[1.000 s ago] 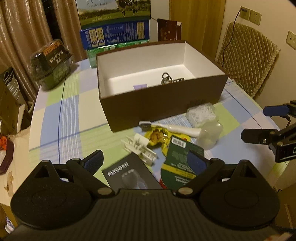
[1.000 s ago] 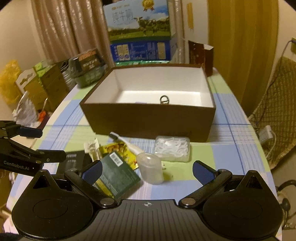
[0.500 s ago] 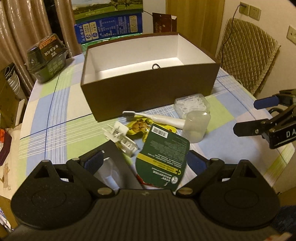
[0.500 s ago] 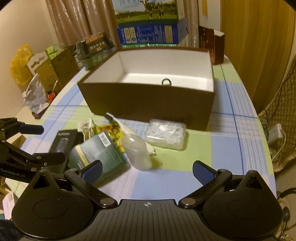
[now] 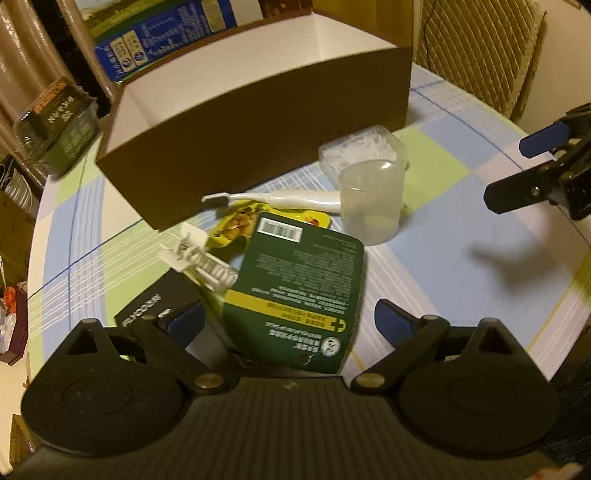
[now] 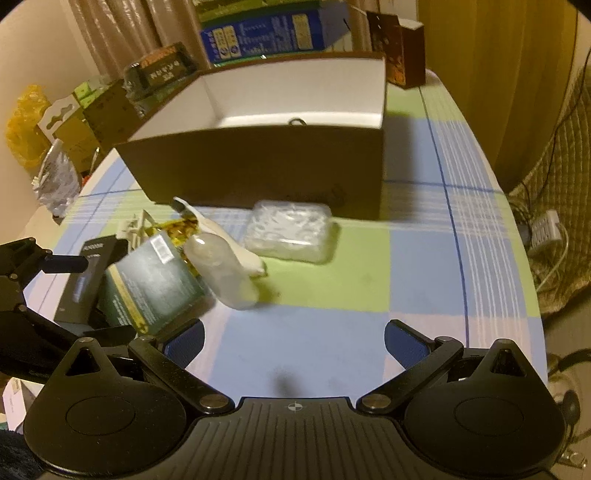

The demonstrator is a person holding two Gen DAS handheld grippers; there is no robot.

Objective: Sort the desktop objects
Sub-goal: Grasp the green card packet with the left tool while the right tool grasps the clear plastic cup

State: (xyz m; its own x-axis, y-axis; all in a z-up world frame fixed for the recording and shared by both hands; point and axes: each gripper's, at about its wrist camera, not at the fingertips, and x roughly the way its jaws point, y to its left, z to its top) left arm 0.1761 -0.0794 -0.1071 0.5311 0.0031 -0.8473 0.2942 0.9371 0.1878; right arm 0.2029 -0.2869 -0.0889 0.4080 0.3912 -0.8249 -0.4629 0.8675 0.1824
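Two grippers hover with jaws spread wide and nothing between them: the left gripper low over a green packet, the right gripper above bare counter. Just beyond the packet lie a white toothbrush, a translucent cup and a clear plastic case, all near the front wall of the open brown box.

Free room: bare checked surface right of the clutter, reaching to its edge. Open top of brown box, interior mostly clear.
Obstacles: box's near wall; green packet, translucent cup, toothbrush, clear case and black box crowded before it; stacked cartons behind.
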